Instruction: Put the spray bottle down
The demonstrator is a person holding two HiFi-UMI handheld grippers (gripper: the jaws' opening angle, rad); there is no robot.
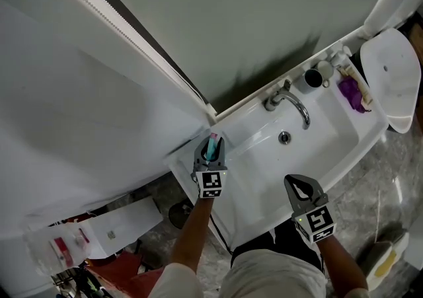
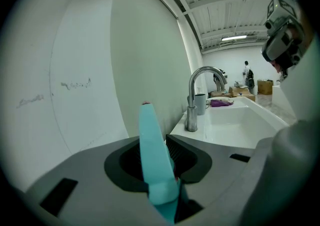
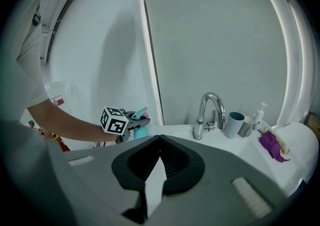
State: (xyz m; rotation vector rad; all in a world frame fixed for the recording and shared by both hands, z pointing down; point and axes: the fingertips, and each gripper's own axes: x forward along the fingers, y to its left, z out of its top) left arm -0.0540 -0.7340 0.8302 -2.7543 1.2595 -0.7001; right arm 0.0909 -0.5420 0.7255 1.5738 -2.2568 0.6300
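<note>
Teal plastic spray bottle [image 1: 212, 149] sits clamped in the left tool [image 1: 211, 142], at the left end of the white ceramic sink [image 1: 334, 148], close to the pale wall. In the left gripper view the spray bottle [image 2: 153, 156] rises as a narrow teal blade between the two grey jaws, which press on it from both sides low down, while its tip points up and away. From the right gripper view the left tool [image 3: 133, 122] is seen side on with its marker cube toward the camera. The bottle's [image 3: 141, 132] teal body hangs below the jaws just over the sink's left rim. Whether the bottle touches the rim cannot be told.

The right tool [image 1: 293, 180] hovers over the near edge of the sink, well apart from the left one. Its jaws are clenched, the tips meeting with nothing between them, as the right gripper view shows [image 3: 160, 138].

A curved chrome faucet [image 1: 291, 102] stands at the far rim of the sink, with the round metal drain [image 1: 284, 137] in the basin below it. To the right of the faucet stand a grey-blue cup [image 1: 313, 78] and a white pump dispenser [image 3: 259, 114]. A crumpled purple cloth [image 1: 352, 94] lies near the right end. Further right is a white toilet lid [image 1: 394, 75].
</note>
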